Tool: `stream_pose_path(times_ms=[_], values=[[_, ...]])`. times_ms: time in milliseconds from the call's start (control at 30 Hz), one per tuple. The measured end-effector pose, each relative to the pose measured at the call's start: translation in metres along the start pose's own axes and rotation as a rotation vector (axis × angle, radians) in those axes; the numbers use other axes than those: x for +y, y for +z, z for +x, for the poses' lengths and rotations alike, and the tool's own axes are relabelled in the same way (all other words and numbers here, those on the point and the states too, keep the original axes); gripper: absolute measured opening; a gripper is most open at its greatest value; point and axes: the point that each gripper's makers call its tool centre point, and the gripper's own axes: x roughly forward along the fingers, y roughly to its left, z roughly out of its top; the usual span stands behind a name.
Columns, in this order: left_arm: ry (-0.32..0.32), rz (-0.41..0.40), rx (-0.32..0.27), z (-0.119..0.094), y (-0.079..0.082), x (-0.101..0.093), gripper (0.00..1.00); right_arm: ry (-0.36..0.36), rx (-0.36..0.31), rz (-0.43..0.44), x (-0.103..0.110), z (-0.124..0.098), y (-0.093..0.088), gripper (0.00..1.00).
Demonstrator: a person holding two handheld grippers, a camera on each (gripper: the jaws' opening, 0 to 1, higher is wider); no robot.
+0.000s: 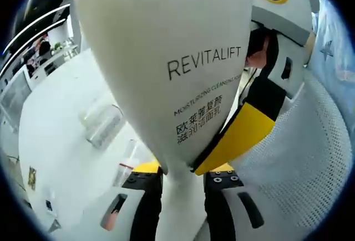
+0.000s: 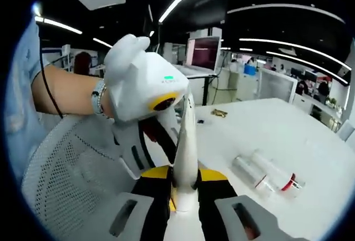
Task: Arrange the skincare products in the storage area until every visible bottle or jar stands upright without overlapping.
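A smooth white worktop lay beyond both claws in an office lit by strip lights. The left claw was clamped on the narrow end of a matte white, flaring REVITALIFT cleanser tube. The right claw pinched the same tube, seen edge-on. Clear plastic bottles lay on their sides, right of that claw. A white mesh chair back curved on its left.

Matt white plastic tube, clear glossy bottles on a smooth white table, mesh chair.
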Motion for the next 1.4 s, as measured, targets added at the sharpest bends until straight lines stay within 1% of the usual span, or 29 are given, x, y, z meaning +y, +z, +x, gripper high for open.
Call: stream_pose_path(times_ms=[67,100,133,200,267,333,433,567,667,700,800,867,1000,1067,1167,1233,1300,1400], values=[[0.018,-0.001,-0.005,0.002,0.002,0.001,0.32,-0.005,0.066,-0.047,-0.001,0.002,-0.012,0.15],[0.022,-0.005,-0.008,0.003,0.003,0.001,0.32,-0.025,0.124,-0.07,-0.004,0.001,-0.022,0.15],[0.04,-0.003,0.004,0.007,0.002,0.002,0.32,-0.021,0.079,-0.063,-0.004,0.004,-0.016,0.15],[0.052,0.006,0.004,0.01,0.003,0.002,0.32,-0.03,0.096,-0.047,-0.01,0.004,-0.019,0.15],[0.055,0.008,-0.001,0.012,0.005,0.003,0.32,-0.03,0.109,0.014,-0.012,0.003,-0.023,0.15],[0.051,0.004,-0.004,0.012,0.005,0.003,0.32,-0.027,0.107,0.042,-0.014,0.002,-0.024,0.15],[0.049,0.008,-0.003,0.013,0.005,0.003,0.32,-0.024,0.107,0.051,-0.014,0.003,-0.025,0.15],[0.043,0.022,0.014,0.011,0.002,0.001,0.3,-0.021,0.11,0.046,-0.012,0.006,-0.027,0.16],[0.043,0.048,0.031,0.009,-0.003,0.0,0.28,-0.012,0.151,0.018,-0.009,0.006,-0.033,0.17],[0.044,0.06,0.045,0.008,-0.005,-0.001,0.27,-0.015,0.163,0.005,-0.009,0.006,-0.036,0.17],[0.048,0.083,0.059,0.009,-0.006,-0.002,0.26,-0.022,0.159,-0.02,-0.007,0.004,-0.039,0.17],[0.053,0.094,0.066,0.009,-0.006,-0.003,0.26,-0.02,0.158,-0.017,-0.008,0.004,-0.039,0.17],[0.058,0.114,0.074,0.008,-0.007,-0.001,0.25,-0.002,0.16,0.039,-0.009,0.003,-0.041,0.17],[0.063,0.12,0.077,0.007,-0.007,0.0,0.24,0.001,0.166,0.033,-0.008,0.002,-0.043,0.16],[0.073,0.122,0.08,0.006,-0.007,0.002,0.18,-0.008,0.183,0.009,-0.011,0.0,-0.045,0.16],[0.074,0.115,0.088,0.005,-0.008,0.003,0.09,-0.022,0.195,0.008,-0.016,-0.002,-0.047,0.16],[0.074,0.109,0.089,0.006,-0.008,0.003,0.05,-0.033,0.203,0.008,-0.021,-0.004,-0.048,0.15],[0.055,0.103,0.059,0.006,-0.001,-0.001,0.07,-0.036,0.216,-0.01,-0.024,-0.006,-0.05,0.15]])
